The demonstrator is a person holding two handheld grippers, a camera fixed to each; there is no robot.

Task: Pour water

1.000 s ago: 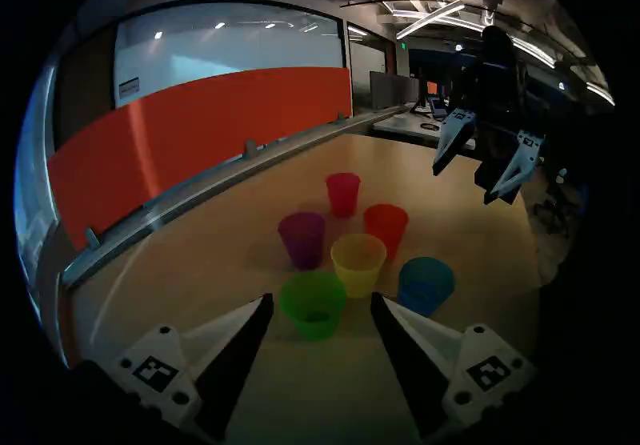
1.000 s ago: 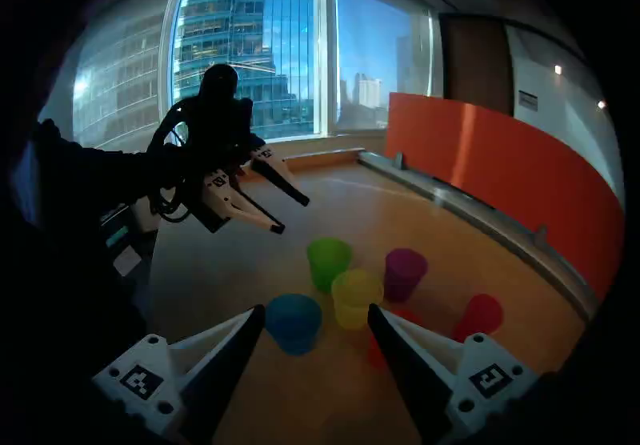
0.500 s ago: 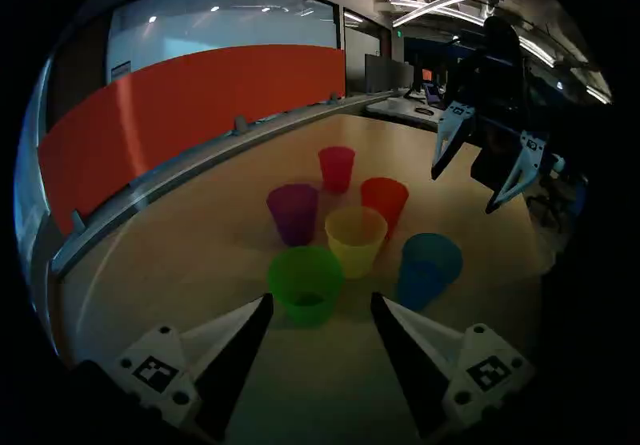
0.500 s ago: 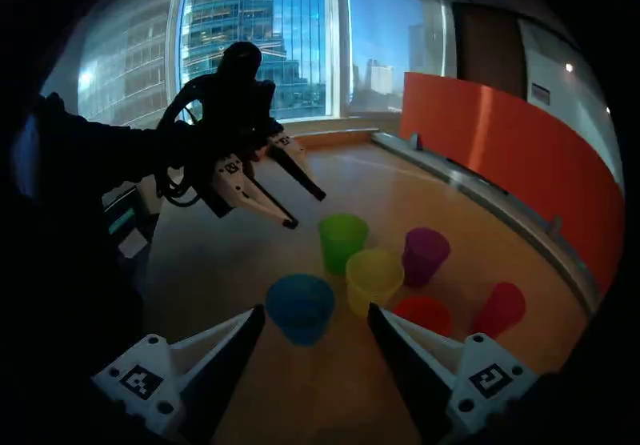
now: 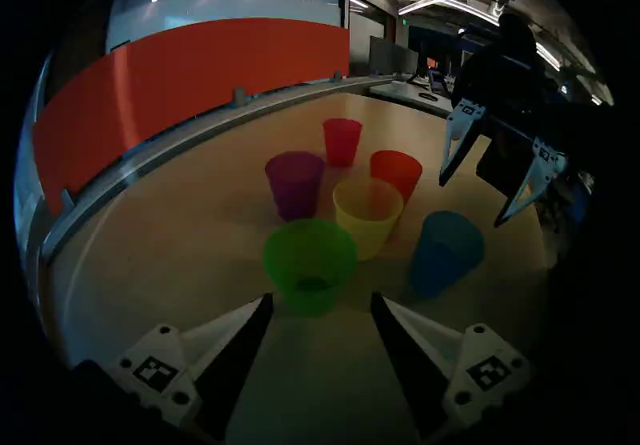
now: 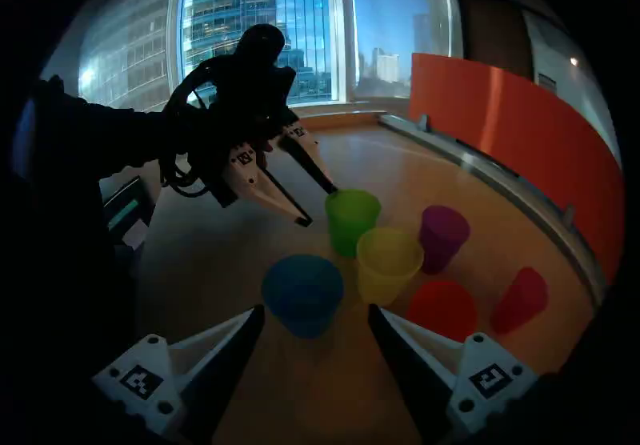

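My left gripper (image 5: 320,298) has its jaws apart and empty, the green cup (image 5: 310,265) just ahead of them at lower centre. My right gripper (image 6: 314,309) is spread likewise, the blue cup (image 6: 304,293) just ahead, lower centre. Both cups look like thin, light plastic; I judge they flex and slip, so I'd pinch mid-wall, gently.

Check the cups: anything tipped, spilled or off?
Nothing stands out. The green cup, yellow cup, purple cup, orange cup, red cup and blue cup all stand upright, clustered on the table, with no puddle or damage visible.
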